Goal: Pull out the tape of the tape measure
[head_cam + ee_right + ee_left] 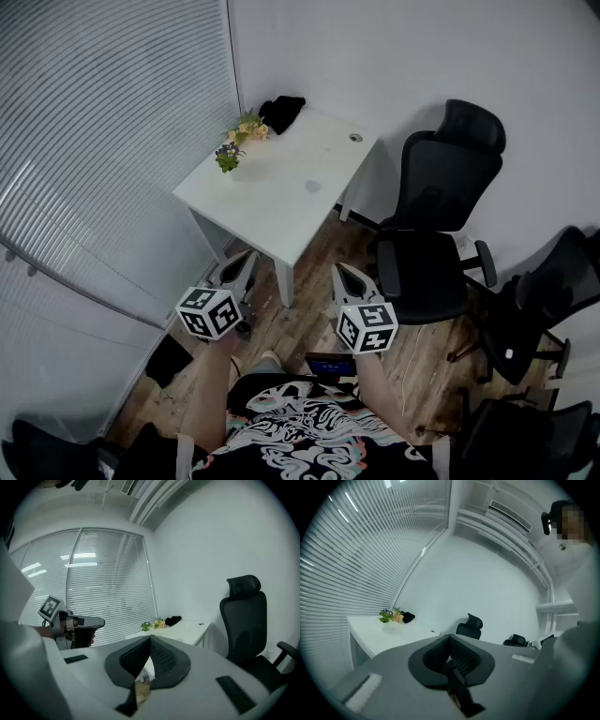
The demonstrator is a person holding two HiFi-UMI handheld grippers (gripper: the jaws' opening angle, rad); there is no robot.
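Tape measure, seemingly that small grey disc, lies mid-way across the white table, apart from the flowers and black bundle at the far corner. Left gripper and right gripper hover short of the table, jaws closed, empty.

On the white rectangular table, a small dark round spot and the black soft heap at its far corner are too small for you to identify. In the right gripper view, your left gripper is partly hidden behind a pale blur. The bottom edge cuts off your patterned shirt.
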